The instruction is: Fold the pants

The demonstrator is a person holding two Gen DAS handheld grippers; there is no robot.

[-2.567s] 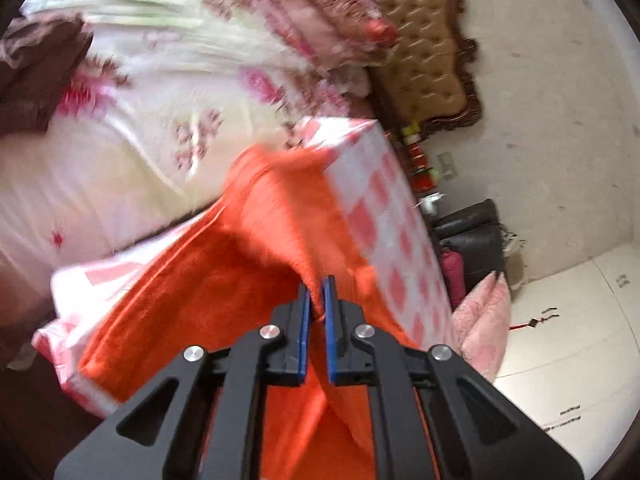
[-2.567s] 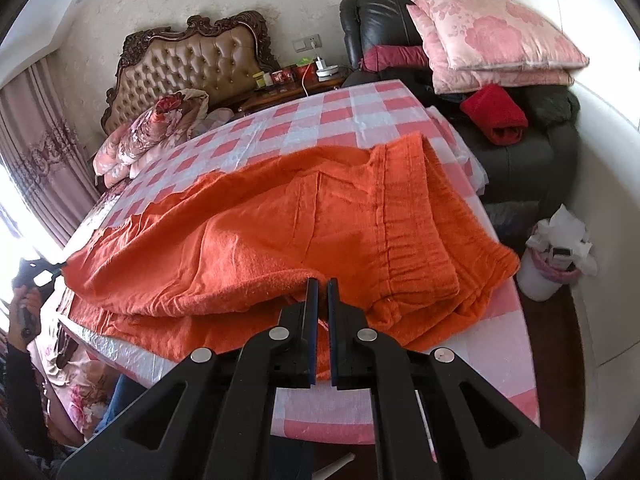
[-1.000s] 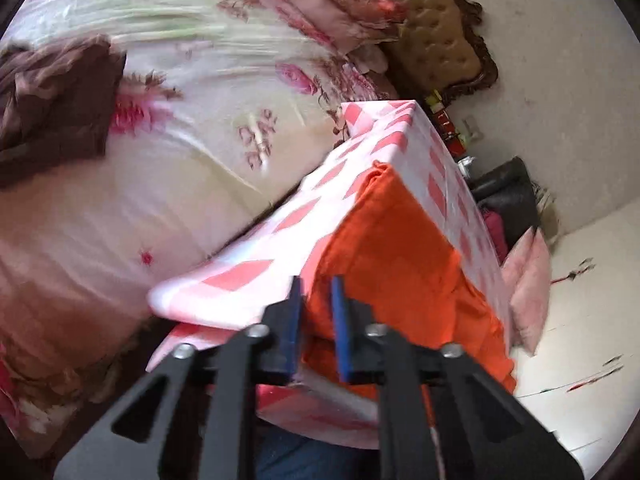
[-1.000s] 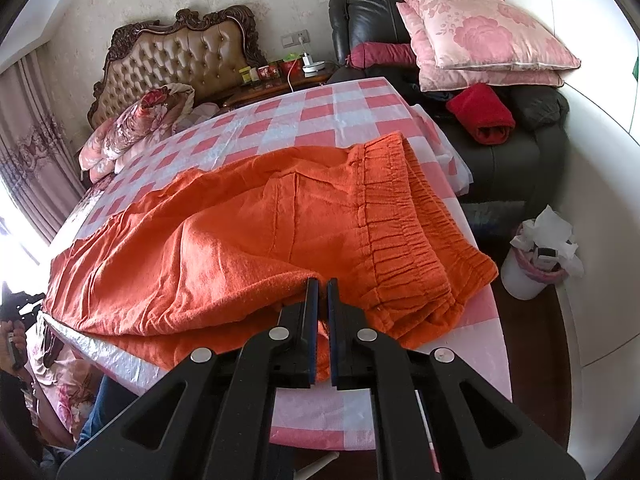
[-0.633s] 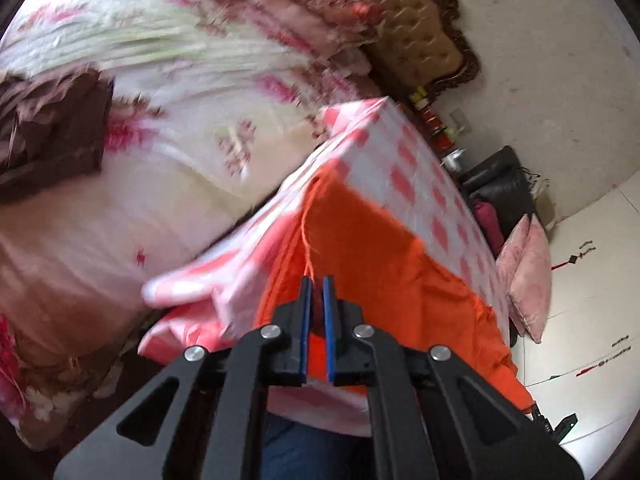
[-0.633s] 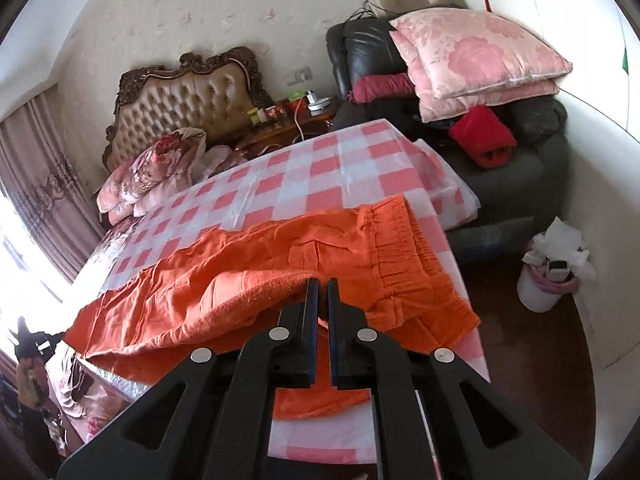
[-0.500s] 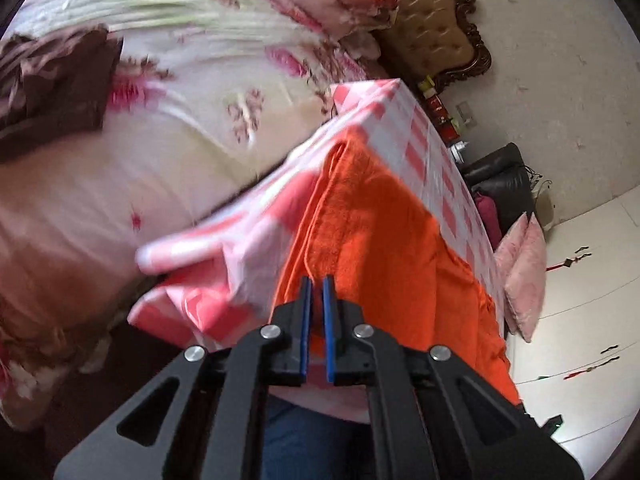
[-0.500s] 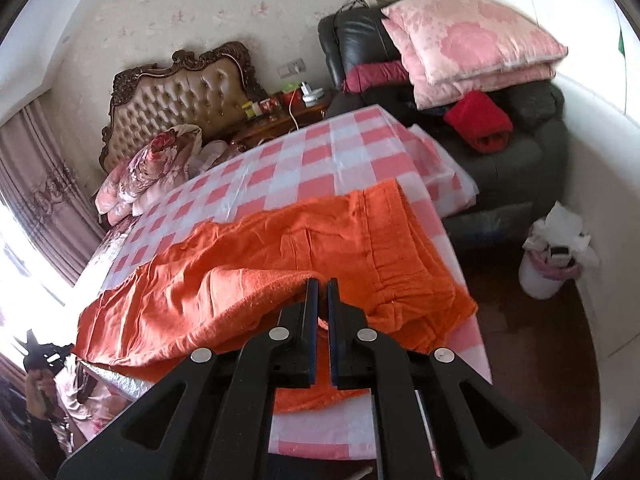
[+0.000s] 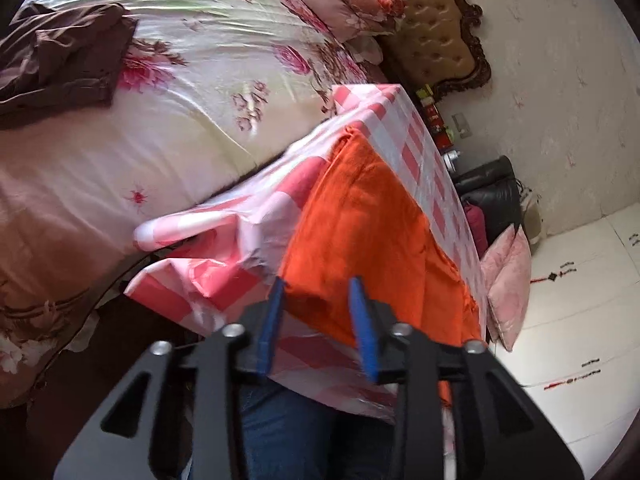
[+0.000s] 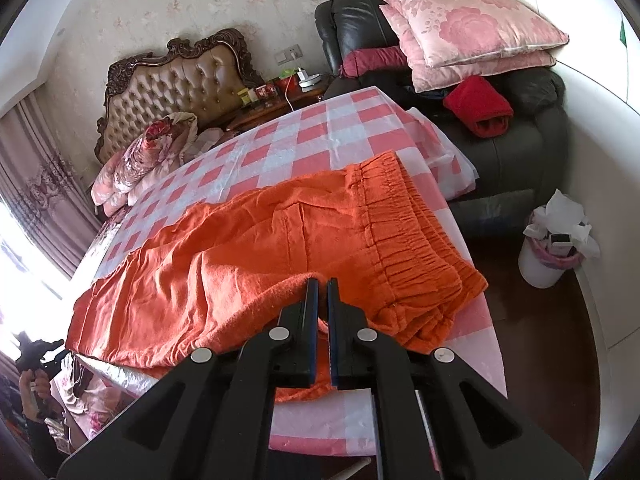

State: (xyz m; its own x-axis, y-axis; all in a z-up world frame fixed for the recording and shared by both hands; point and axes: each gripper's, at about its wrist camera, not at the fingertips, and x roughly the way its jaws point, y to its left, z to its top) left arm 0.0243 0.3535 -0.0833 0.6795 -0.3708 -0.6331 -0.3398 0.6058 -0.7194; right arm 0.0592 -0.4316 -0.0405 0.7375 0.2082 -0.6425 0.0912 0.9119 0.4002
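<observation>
Right wrist view takes in a bedroom where a table draped in a pink-and-white checked tablecloth (image 10: 320, 136) fills the middle of the frame. Orange pants (image 10: 280, 240) lie across the cloth from lower left to right of centre, the gathered elastic waistband (image 10: 404, 224) toward the right edge of the table and the legs running to the lower left. At upper left stands a tufted tan headboard (image 10: 180, 84) with a carved dark frame; at upper right a black leather armchair (image 10: 520, 136) carries two pink floral pillows (image 10: 472, 28) and a folded red garment (image 10: 478, 106). A white waste bin (image 10: 548, 256) stuffed with paper sits on the dark floor at the right edge.

At bottom centre the right gripper (image 10: 321, 284) has its jaws nearly together, pinching a raised fold of the pants' near edge.

From the left wrist, the same pants (image 9: 368, 240) run up the middle of the frame on the checked tablecloth (image 9: 224, 280), whose corner hangs crumpled at centre left. A floral bedspread (image 9: 160, 100) fills the upper left, with a brown garment (image 9: 60, 60) on it. The left gripper (image 9: 316, 292), bottom centre, has its blue-padded jaws spread wide, straddling the pants' hem corner without gripping it.
</observation>
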